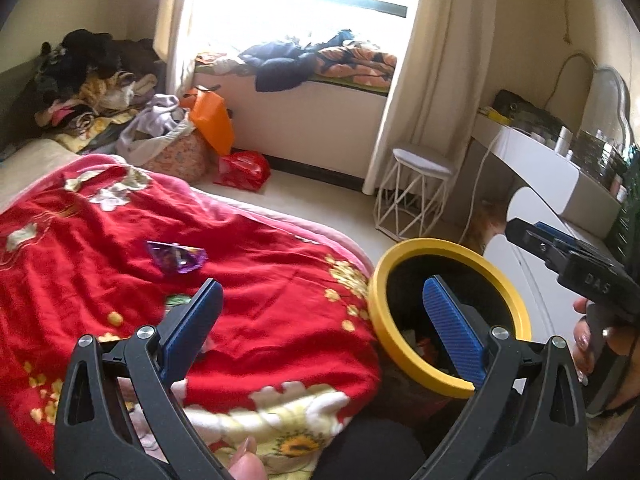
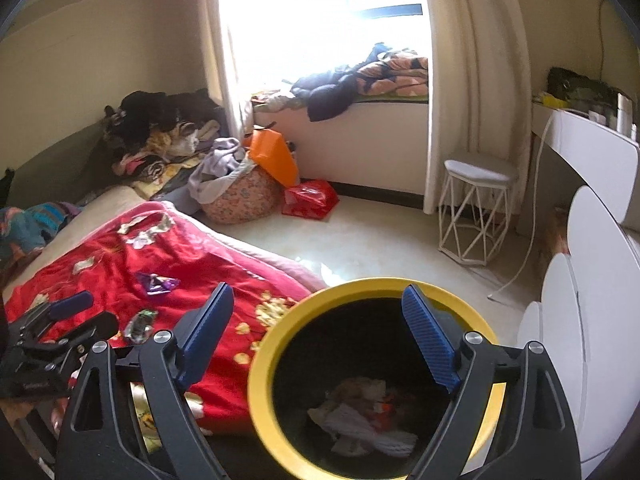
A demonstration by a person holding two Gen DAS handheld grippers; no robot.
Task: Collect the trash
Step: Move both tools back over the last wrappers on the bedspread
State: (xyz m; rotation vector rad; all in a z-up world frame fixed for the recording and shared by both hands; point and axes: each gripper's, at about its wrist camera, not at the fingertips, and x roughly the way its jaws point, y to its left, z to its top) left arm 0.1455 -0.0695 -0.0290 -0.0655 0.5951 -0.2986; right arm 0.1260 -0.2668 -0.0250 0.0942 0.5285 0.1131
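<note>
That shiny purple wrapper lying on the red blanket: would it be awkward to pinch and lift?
The purple wrapper looks like thin crinkled foil, so probably very light and floppy. Its glossy surface may slip between flat pads. The soft red blanket beneath would likely give way, so a pinch may catch fabric too.

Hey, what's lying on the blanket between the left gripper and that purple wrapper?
In the right wrist view, a small shiny green-tinted wrapper lies on the red blanket between the left gripper and the purple wrapper; otherwise bare blanket.

I saw the bed (image 1: 36, 168) under a red floral blanket (image 1: 260, 320), a purple wrapper (image 1: 178, 258) lying on it.
</note>
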